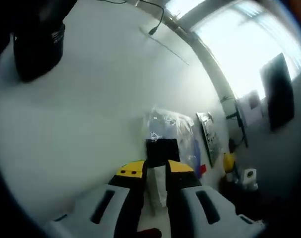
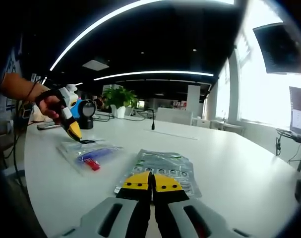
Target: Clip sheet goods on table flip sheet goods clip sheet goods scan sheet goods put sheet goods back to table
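We see the left hand-held gripper [image 1: 157, 171] clamped on a clear packet [image 1: 171, 130] on the bench [image 1: 81, 124]; the right hand-held gripper [image 2: 151, 182], jaws together, sits just before another packet [image 2: 162, 166].

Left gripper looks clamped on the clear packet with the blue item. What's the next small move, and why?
Probably lift and turn it over. The left gripper has its yellow tips closed on the edge of the clear packet, which lies flat on the white table. The right gripper hovers shut over the silver packet, holding nothing.
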Tool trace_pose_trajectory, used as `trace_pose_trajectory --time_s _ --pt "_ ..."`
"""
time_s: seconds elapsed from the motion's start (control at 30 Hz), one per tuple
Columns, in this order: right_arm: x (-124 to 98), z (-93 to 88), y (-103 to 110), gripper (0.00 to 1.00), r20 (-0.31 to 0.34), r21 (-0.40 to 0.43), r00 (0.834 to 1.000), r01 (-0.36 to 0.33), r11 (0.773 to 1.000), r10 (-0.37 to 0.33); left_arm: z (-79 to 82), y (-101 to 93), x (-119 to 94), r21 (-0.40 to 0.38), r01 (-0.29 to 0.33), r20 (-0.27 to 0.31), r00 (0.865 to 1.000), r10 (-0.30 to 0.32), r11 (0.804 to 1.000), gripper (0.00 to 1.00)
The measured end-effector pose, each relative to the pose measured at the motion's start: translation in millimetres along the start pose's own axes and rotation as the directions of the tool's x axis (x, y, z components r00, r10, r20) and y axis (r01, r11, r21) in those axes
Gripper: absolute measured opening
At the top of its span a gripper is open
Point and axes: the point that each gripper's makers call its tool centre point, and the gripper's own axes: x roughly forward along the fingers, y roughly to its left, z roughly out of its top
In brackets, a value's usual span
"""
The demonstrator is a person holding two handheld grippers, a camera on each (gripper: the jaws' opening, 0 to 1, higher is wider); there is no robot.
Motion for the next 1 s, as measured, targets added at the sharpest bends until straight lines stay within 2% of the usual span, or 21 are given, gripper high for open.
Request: trace_pose_trajectory --time_s 0.03,0.17,0.43,0.73,0.83,0.9,1.0 --pt "0.0 0.0 0.1 0.0 0.0 0.0 1.0 0.0 1.0 0.0 -1.3 0.0 0.2 0.0 0.003 -0.003 1.0 -0.003 1.0 0.03" --pt "0.0 -0.4 0.8 0.0 -0.004 -0.005 1.0 0.001 1.0 -0.001 11.6 8.7 0.0 -0.011 0.02 -0.003 1.0 -0.02 1.0 0.03" --pt "-0.3 -0.6 1.6 0.0 -0.01 -0.01 1.0 0.004 1.0 -0.004 21.9 9.0 -3.3 -0.03 0.048 0.013 0.999 -0.047 0.998 0.0" --pt "-1.1 -0.2 3.8 0.0 -0.012 -0.015 1.0 -0.003 1.0 0.003 17.5 -2.3 -8.6 -0.051 0.078 0.055 0.996 -0.075 0.996 0.0" --pt "-1.6 0.5 4.5 0.0 -0.01 -0.017 1.0 -0.003 1.0 0.003 13.6 -12.2 -12.7 -0.04 0.092 0.076 0.993 -0.088 0.995 0.0" --pt "-2.0 1.3 5.1 0.0 -0.007 -0.022 1.0 -0.002 1.0 0.002 17.0 -13.4 -14.1 -0.032 0.093 0.081 0.993 -0.091 0.995 0.0" --pt "-2.4 3.2 7.1 0.0 -0.001 -0.042 1.0 0.005 0.999 -0.005 13.1 -17.9 -14.9 -0.03 0.095 0.088 0.992 -0.092 0.995 0.0"
